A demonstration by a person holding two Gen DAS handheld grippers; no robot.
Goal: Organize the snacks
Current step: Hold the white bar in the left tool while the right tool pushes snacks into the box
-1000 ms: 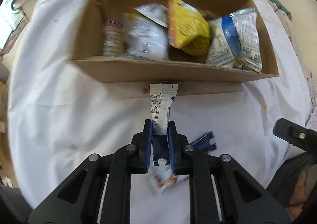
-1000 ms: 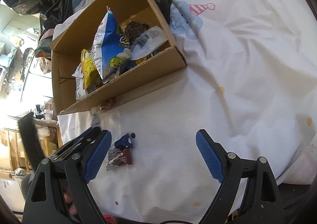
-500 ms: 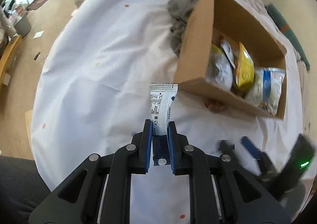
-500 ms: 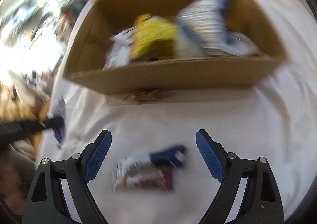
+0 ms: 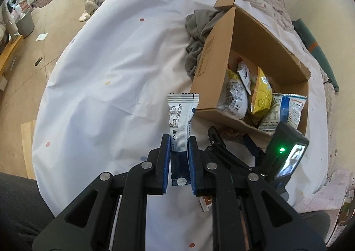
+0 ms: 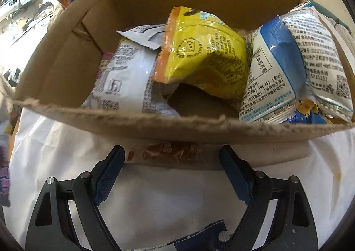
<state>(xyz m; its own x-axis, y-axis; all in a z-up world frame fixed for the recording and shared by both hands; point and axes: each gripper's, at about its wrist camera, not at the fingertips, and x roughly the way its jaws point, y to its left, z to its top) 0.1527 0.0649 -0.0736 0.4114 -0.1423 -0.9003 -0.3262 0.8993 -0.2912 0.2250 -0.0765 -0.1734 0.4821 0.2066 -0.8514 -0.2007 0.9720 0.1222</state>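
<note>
My left gripper [image 5: 179,140] is shut on a white and blue snack stick [image 5: 180,115] and holds it upright above the white sheet, left of the cardboard box [image 5: 261,44]. The box [image 6: 93,16] holds a yellow bag [image 6: 204,51], a white bag [image 6: 128,73] and a blue and white bag [image 6: 288,62]. My right gripper [image 6: 172,162] is open, its fingers on either side of a brown red snack wrapper [image 6: 164,150] lying against the box's front wall. A dark blue wrapper [image 6: 199,237] lies under the right gripper. The right gripper also shows in the left wrist view [image 5: 235,142].
A grey cloth [image 5: 199,33] is bunched against the box's far left side. The white sheet [image 5: 111,73] covers a bed. Its edge drops to the floor [image 5: 28,55] on the left. Another small wrapper [image 5: 205,203] lies below the left gripper.
My right gripper has moved forward to the box's front wall, past the dark wrappers. My left gripper has swung left and back with the snack stick still held.
</note>
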